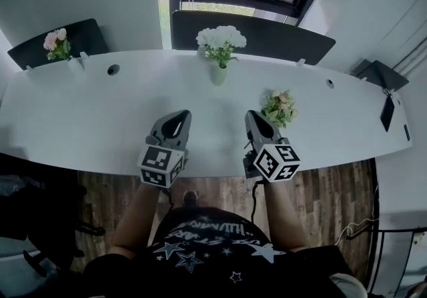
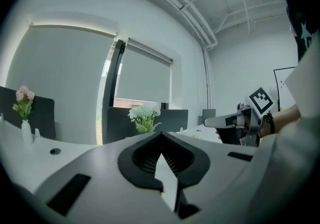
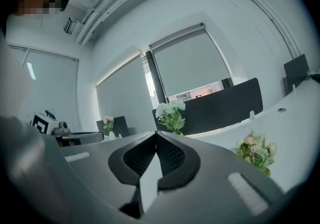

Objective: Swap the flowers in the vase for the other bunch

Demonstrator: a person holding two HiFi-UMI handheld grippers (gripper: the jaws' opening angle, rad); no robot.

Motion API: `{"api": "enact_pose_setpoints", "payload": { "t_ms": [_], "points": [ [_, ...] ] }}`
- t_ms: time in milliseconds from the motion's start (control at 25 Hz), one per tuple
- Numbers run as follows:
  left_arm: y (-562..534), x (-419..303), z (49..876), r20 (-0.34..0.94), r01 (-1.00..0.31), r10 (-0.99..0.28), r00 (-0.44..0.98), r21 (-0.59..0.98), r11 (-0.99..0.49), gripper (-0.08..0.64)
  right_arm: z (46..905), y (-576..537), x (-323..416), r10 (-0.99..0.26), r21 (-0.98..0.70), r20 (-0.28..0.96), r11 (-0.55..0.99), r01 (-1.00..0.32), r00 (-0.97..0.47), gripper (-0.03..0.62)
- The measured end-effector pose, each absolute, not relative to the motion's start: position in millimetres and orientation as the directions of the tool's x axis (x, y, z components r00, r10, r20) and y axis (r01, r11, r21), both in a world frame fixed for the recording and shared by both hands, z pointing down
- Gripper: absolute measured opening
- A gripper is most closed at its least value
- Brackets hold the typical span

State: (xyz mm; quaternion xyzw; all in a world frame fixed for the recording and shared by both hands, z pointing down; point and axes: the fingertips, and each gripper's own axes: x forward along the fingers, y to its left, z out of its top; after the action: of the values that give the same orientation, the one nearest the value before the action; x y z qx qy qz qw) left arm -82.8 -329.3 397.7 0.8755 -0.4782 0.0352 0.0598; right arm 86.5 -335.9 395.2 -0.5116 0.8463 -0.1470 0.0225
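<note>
A bunch of white flowers (image 1: 221,41) stands in a small pale vase (image 1: 219,75) at the back middle of the white table (image 1: 80,123). The white flowers (image 2: 144,117) (image 3: 170,113) also show in both gripper views. The other bunch (image 1: 279,108), peach and green, lies loose on the table right of the vase; this bunch (image 3: 256,150) shows at the right gripper view's lower right. My left gripper (image 1: 181,115) and right gripper (image 1: 250,116) hover side by side over the table's near part, both shut and empty, pointing toward the vase.
A second small vase with pink flowers (image 1: 57,43) stands at the table's far left end. Dark partition screens (image 1: 253,35) rise behind the table. Cable holes (image 1: 113,70) dot the tabletop. A dark device (image 1: 387,113) lies at the right end. Wooden floor lies below the near edge.
</note>
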Motion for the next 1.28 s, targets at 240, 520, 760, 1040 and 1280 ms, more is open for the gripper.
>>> {"api": "enact_pose_setpoints", "payload": {
  "t_ms": [240,520,760,1040,1280],
  "points": [
    [-359.3,-90.5,406.4,0.133,-0.822,-0.811,0.569,0.092,-0.562,0.008,401.4,-363.6,77.0,-0.888,-0.284,0.125,0.396,-0.874,-0.443,0.003],
    [-384.5,-82.6,416.8,0.146,-0.791,-0.777,0.612,0.120,-0.600,0.008,407.5,-374.5,81.1,-0.903,-0.278,0.141,0.358,-0.891,-0.406,0.003],
    [-404.9,-67.0,421.5,0.137,-0.792,-0.780,0.611,0.135,-0.596,0.008,408.7,-395.5,95.2,-0.902,-0.285,0.138,0.358,-0.889,-0.408,0.003],
    [-437.6,-52.5,426.9,0.122,-0.809,-0.800,0.587,0.110,-0.577,0.009,416.6,-439.4,94.5,-0.865,-0.297,0.160,0.418,-0.858,-0.476,0.003],
    [-468.0,-38.4,447.2,0.162,-0.812,-0.796,0.584,0.109,-0.573,0.009,425.0,-471.1,92.0,-0.826,-0.303,0.184,0.468,-0.830,-0.533,0.003]
  ]
}}
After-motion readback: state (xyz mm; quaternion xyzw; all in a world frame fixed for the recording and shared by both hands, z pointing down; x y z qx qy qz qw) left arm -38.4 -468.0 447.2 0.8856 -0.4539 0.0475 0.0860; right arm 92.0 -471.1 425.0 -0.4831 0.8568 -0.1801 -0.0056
